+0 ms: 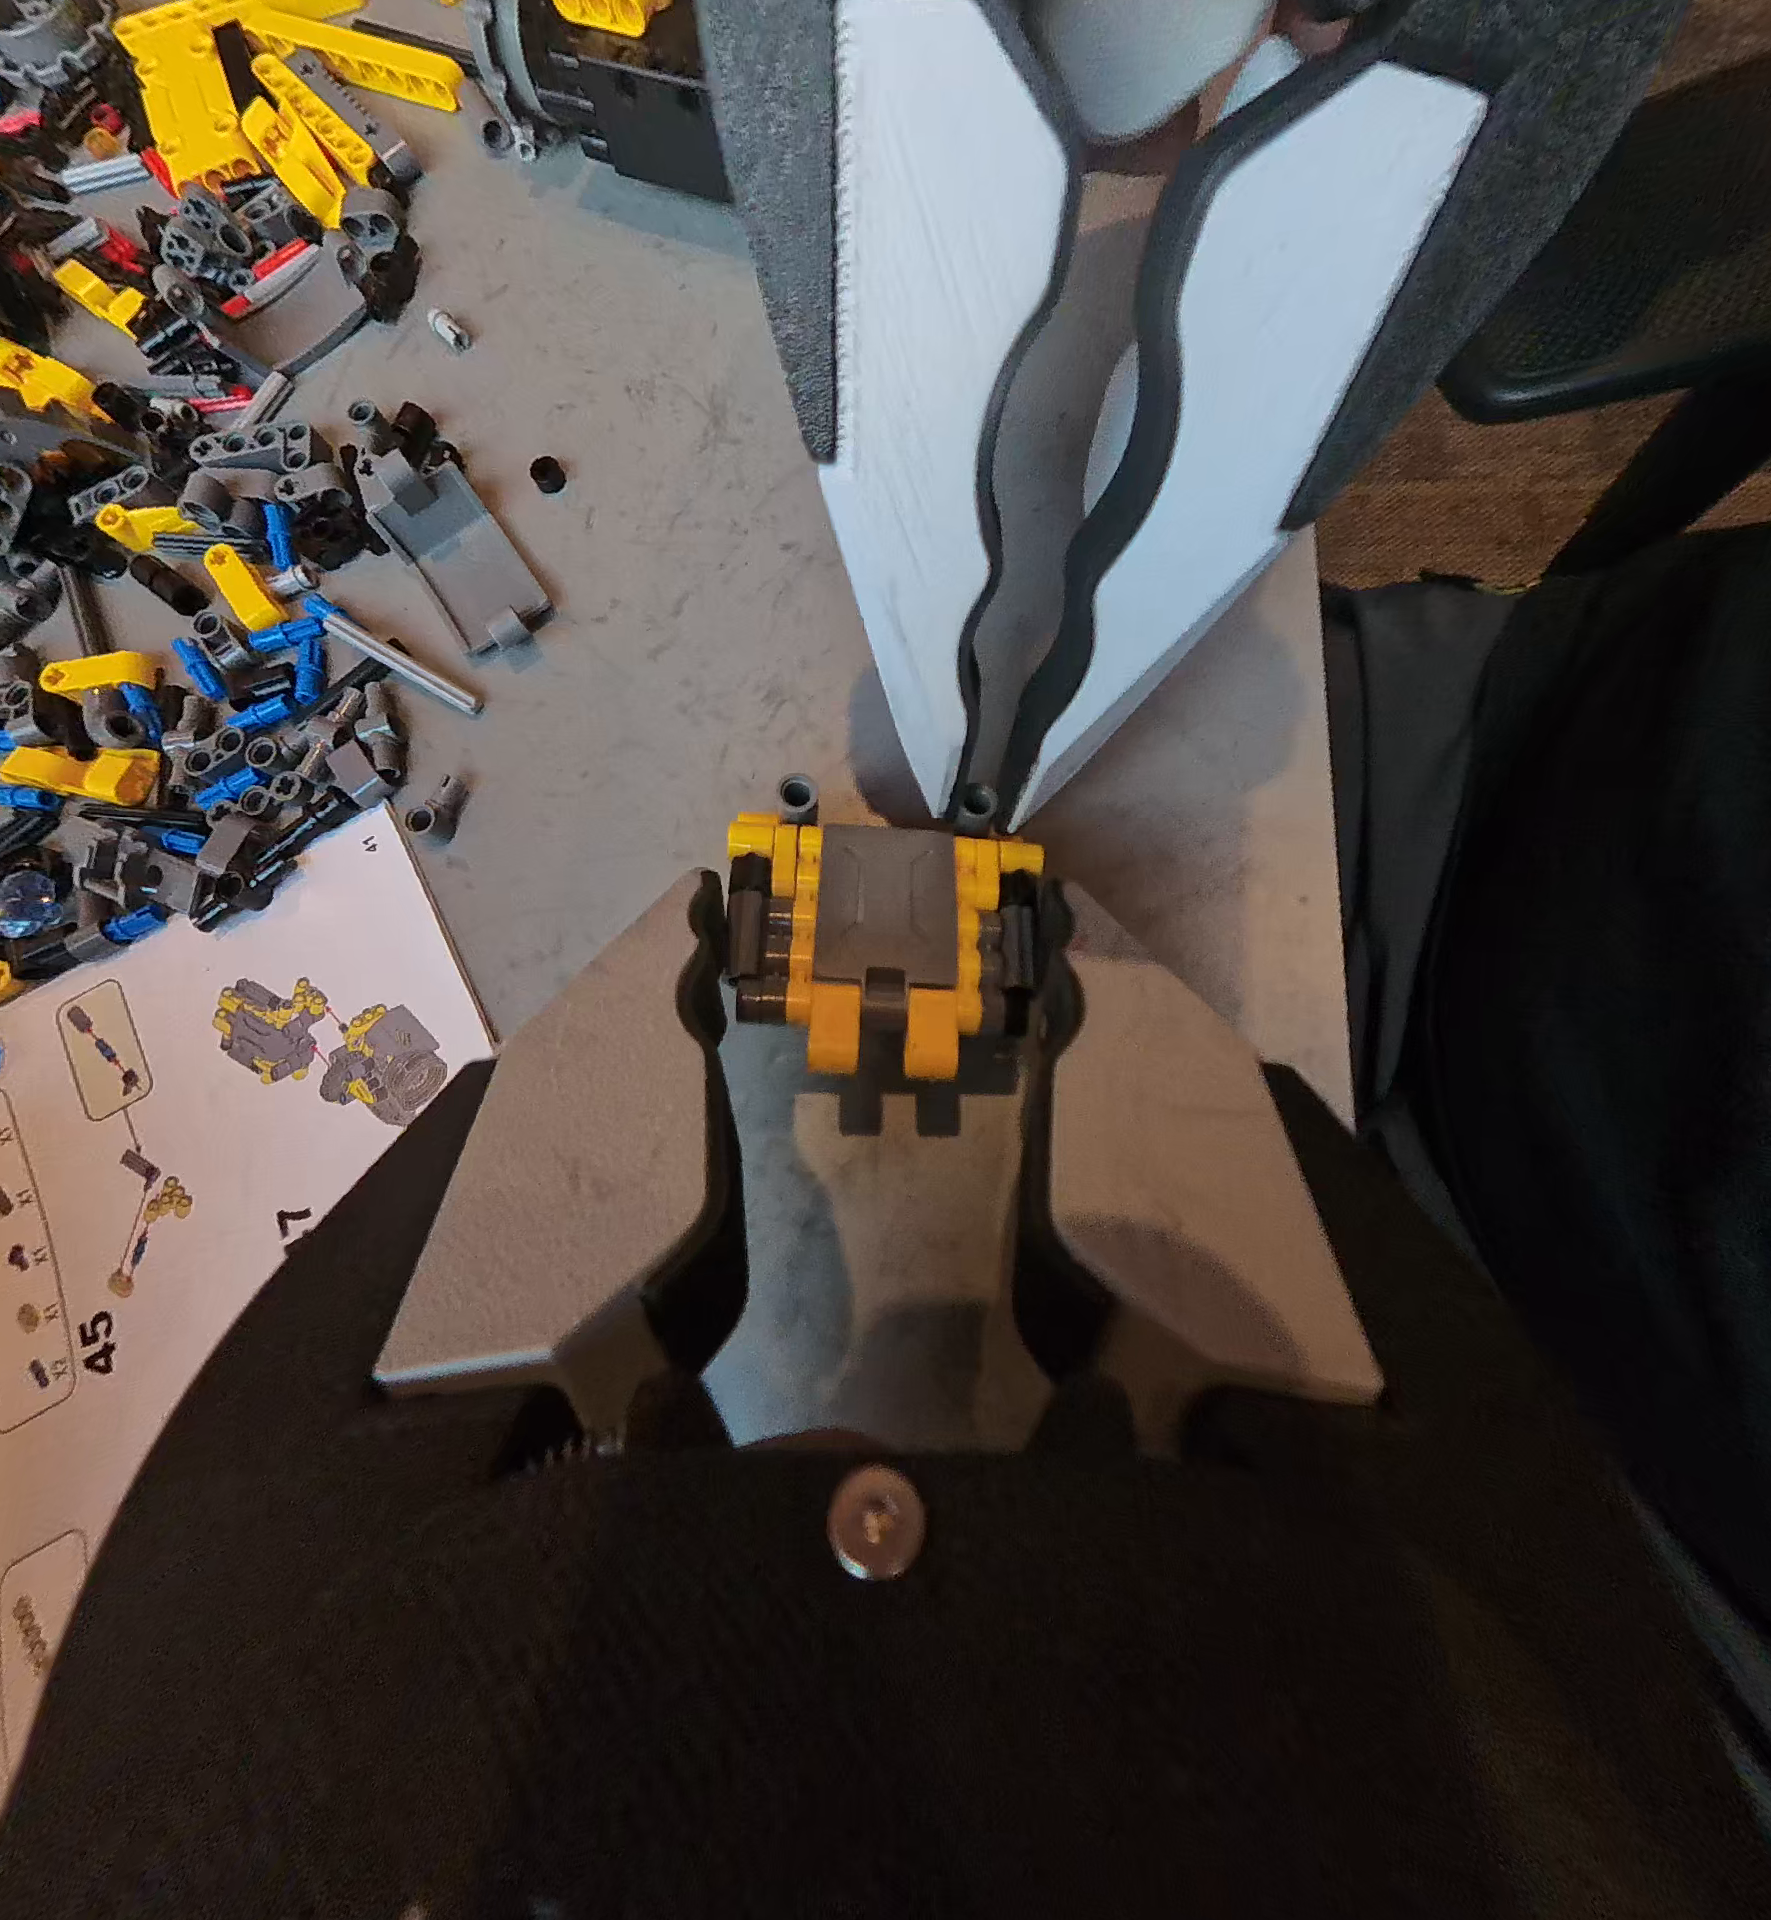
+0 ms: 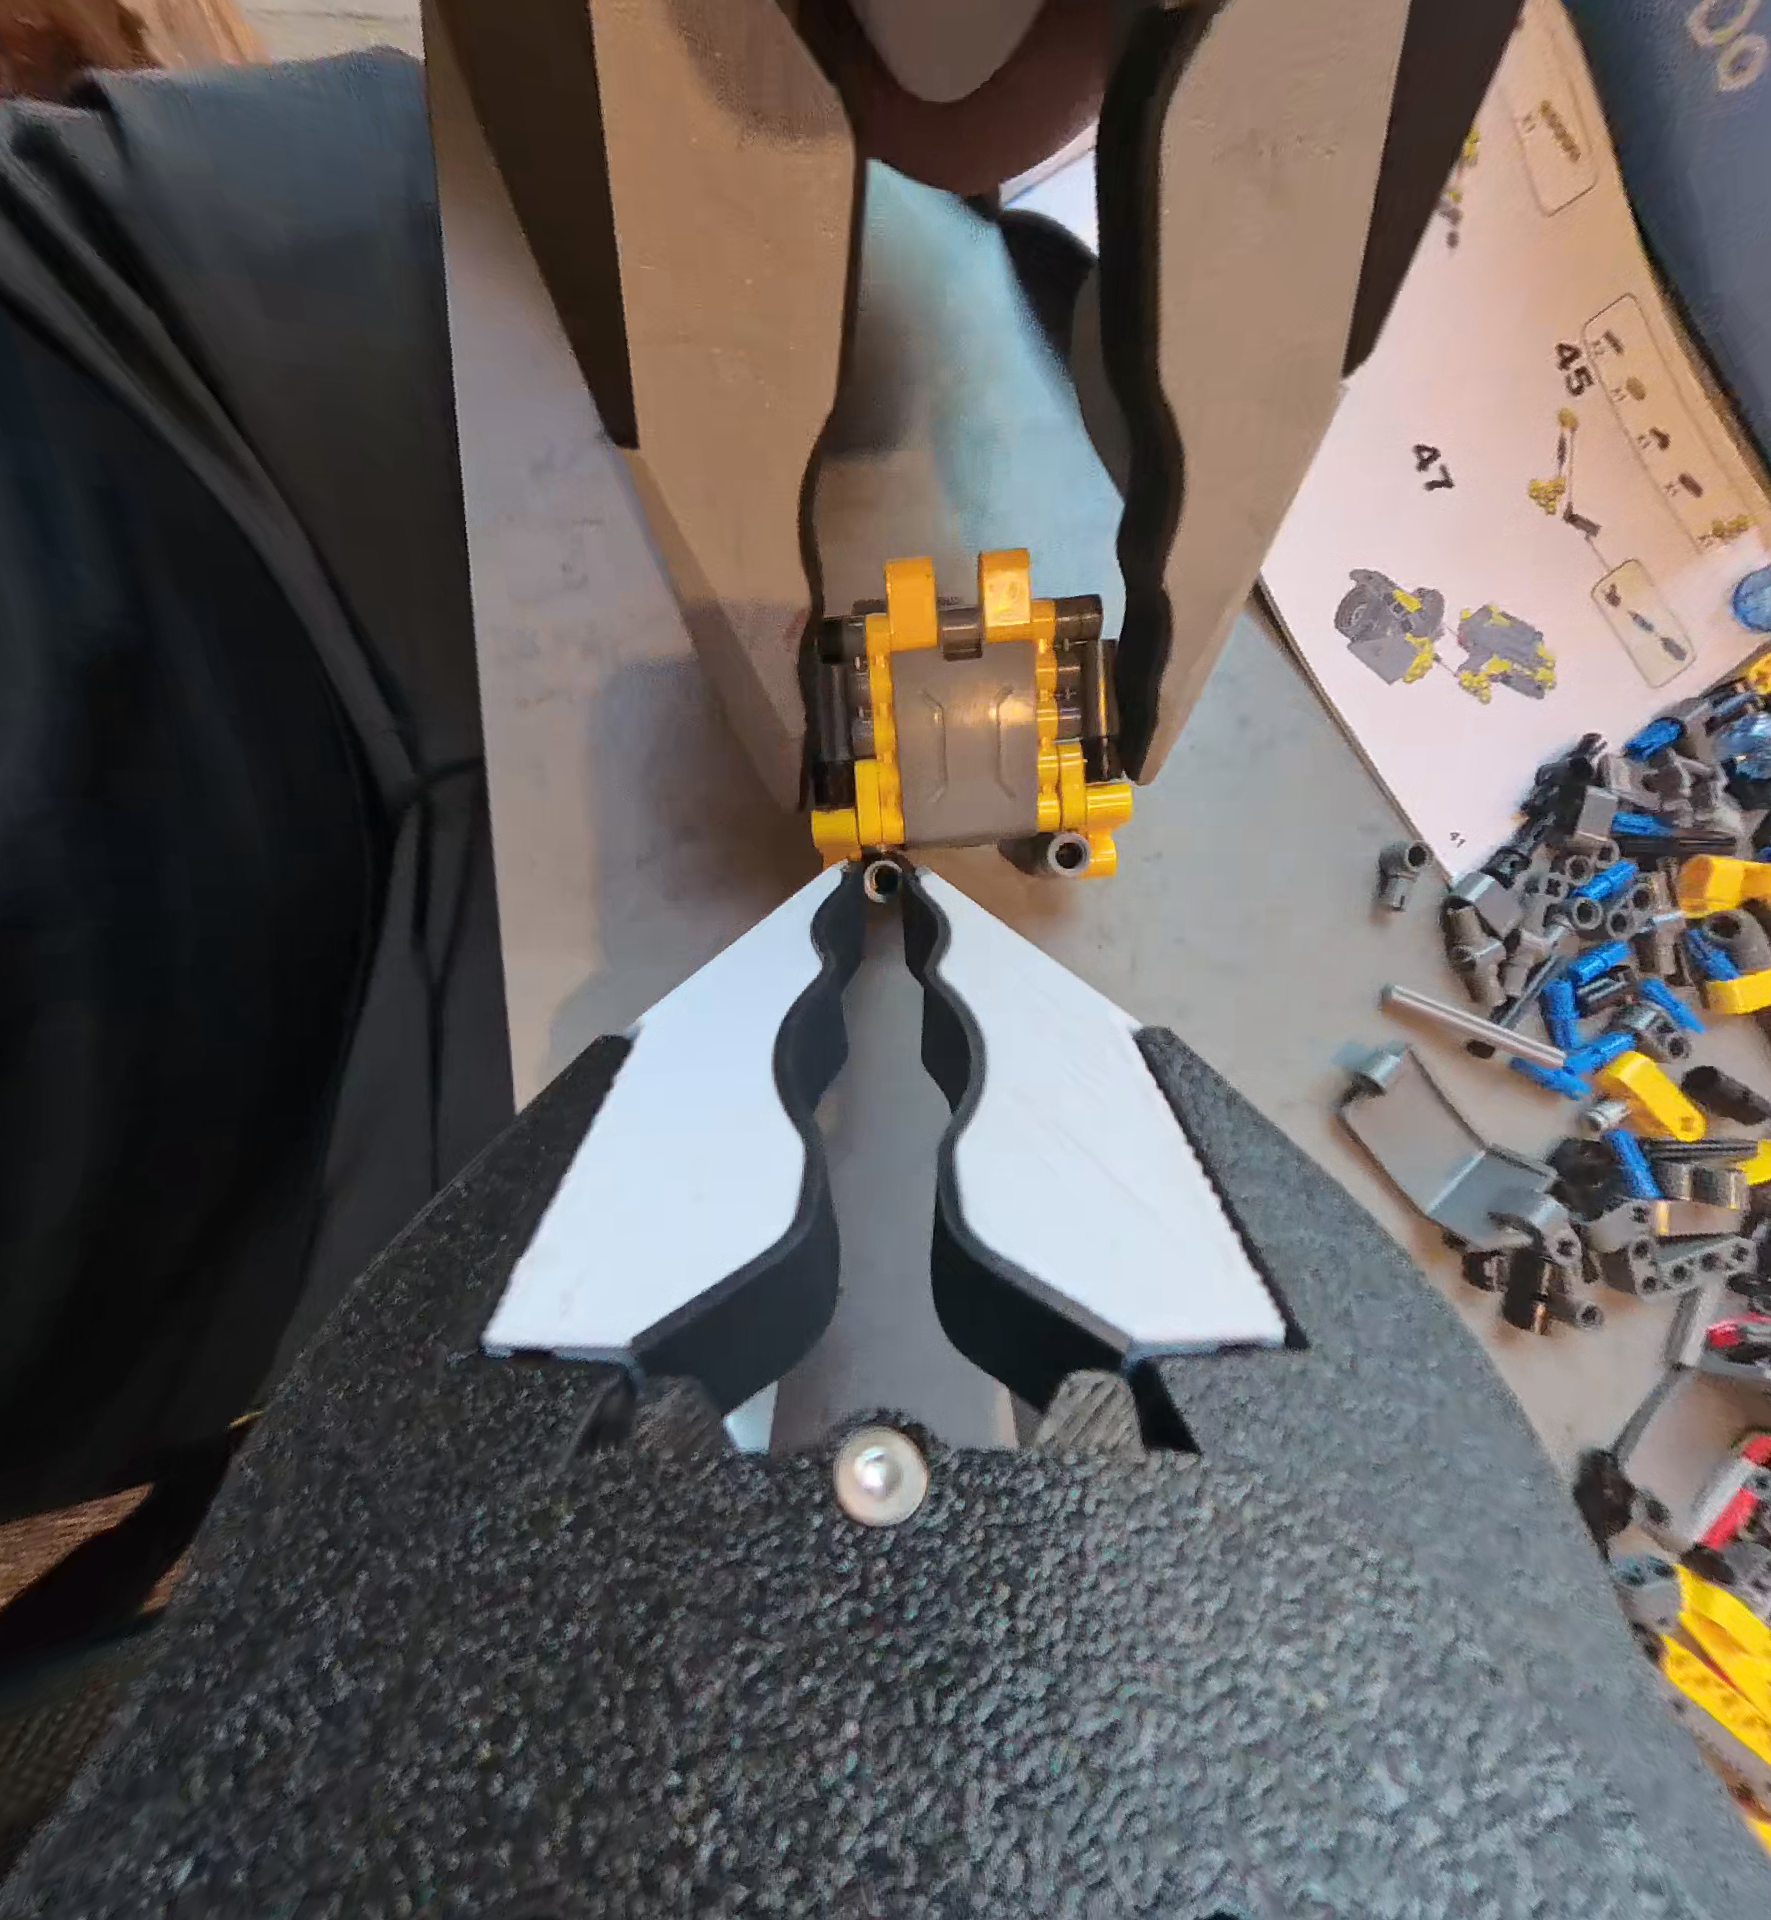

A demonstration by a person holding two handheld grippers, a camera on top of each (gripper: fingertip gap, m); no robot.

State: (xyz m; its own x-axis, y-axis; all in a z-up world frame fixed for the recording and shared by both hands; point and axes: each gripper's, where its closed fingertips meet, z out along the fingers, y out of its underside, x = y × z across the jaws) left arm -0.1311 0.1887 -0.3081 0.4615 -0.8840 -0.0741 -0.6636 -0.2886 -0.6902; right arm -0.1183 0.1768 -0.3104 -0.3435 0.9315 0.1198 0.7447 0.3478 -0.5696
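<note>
My left gripper [image 1: 881, 914], with grey fingers, is shut on a small yellow and grey brick assembly [image 1: 886, 935] and holds it by its two sides just above the grey table [image 1: 652, 436]. My right gripper [image 2: 881, 878], with white fingers, faces it and is shut on a small grey pin connector [image 2: 881, 881] at the assembly's [image 2: 964, 727] corner. The pin touches the yellow edge. A second grey pin connector [image 2: 1068, 854] sticks out at the other corner. The right gripper [image 1: 976, 816] and the left gripper [image 2: 969, 779] each show in the other's view.
A pile of loose yellow, blue, grey and black pieces [image 1: 185, 623] lies to the left, with a grey curved panel [image 1: 465, 551] and a metal axle [image 1: 403, 665]. An open instruction booklet [image 1: 237, 1091] lies beside it. The table edge and black fabric [image 1: 1587, 935] are at the right. The tips of both grippers are at nearly the same place. My left tips are roughly 10 centimetres from the metal axle [image 1: 403, 665]. It is also in sight in the right wrist view [image 2: 1475, 1021].
</note>
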